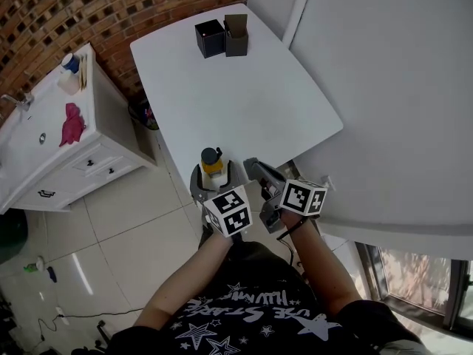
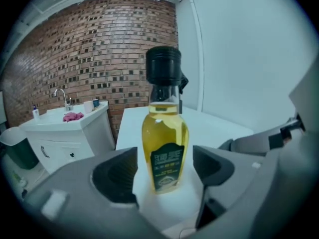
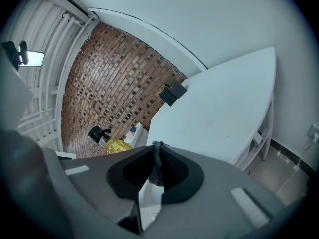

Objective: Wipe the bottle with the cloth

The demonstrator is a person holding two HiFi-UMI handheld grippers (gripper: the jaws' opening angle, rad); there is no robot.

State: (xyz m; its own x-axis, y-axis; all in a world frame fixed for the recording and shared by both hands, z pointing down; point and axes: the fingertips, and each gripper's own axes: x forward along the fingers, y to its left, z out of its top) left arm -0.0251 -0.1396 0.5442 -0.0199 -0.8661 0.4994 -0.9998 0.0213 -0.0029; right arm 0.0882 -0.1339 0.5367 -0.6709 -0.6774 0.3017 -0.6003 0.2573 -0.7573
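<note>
A bottle (image 1: 212,165) of yellow oil with a black cap stands upright at the near edge of the white table (image 1: 236,87). My left gripper (image 1: 213,182) is open around it. In the left gripper view the bottle (image 2: 164,133) stands between the two pads (image 2: 115,176) with a gap on each side. My right gripper (image 1: 255,167) hovers just right of the bottle. In the right gripper view its jaws (image 3: 157,161) are shut on a thin fold of grey cloth (image 3: 157,166), and the bottle (image 3: 107,141) shows to the left.
Two black boxes (image 1: 222,37) stand at the table's far end. A white sink cabinet (image 1: 44,124) with a pink rag (image 1: 72,123) is at the left, by the brick wall. A white wall runs along the table's right side.
</note>
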